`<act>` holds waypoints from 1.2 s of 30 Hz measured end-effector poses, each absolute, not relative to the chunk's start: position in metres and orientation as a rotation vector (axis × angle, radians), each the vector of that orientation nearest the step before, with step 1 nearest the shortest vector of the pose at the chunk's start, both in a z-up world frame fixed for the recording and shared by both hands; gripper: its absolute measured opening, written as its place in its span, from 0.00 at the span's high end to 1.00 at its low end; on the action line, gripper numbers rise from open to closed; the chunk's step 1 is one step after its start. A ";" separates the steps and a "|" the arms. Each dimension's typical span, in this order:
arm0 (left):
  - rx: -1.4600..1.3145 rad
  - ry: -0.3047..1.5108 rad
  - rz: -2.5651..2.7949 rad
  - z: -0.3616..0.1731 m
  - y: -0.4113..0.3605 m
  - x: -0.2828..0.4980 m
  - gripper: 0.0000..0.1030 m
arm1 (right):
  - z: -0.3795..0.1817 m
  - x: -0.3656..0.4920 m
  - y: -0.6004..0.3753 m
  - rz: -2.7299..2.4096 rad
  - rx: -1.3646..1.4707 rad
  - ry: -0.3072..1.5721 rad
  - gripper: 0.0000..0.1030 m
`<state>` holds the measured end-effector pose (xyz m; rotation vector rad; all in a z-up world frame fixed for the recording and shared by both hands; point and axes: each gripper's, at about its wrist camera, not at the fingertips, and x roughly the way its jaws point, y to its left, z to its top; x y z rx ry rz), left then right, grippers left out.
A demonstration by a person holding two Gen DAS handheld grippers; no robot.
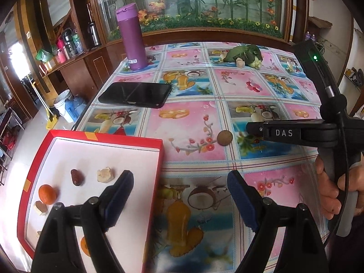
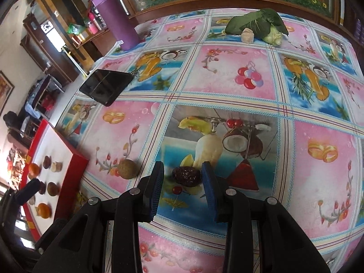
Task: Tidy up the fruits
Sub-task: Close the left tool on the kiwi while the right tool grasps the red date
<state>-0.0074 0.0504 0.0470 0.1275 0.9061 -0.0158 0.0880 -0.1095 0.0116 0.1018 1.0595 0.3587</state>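
Right wrist: right gripper (image 2: 183, 179) brackets the red date (image 2: 186, 176); left gripper (image 1: 179, 190) gapes, holding nothing.

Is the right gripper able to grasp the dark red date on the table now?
Probably yes: the right gripper is open, with the date lying between its fingers and nothing between them; the brown round fruit sits off to its left.

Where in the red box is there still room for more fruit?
The red box is bare along its far edge, beyond the red date and pale chunk. Its near left is crowded by the orange. The left tongs hang open over its right edge.
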 end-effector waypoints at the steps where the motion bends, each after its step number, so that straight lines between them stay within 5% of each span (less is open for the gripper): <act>1: 0.130 0.907 -0.015 0.046 0.049 -0.006 0.16 | 0.012 0.087 -0.108 0.348 0.084 1.051 0.69; 3: 0.138 0.910 -0.015 0.045 0.047 -0.004 0.16 | 0.011 0.087 -0.107 0.325 0.057 1.037 0.75; 17: 0.171 0.946 -0.054 0.027 0.007 0.045 0.17 | 0.024 0.099 -0.175 0.233 0.325 1.028 0.76; 36: 0.098 0.998 -0.108 0.000 -0.005 0.073 0.75 | 0.029 0.096 -0.160 0.267 0.297 1.007 0.76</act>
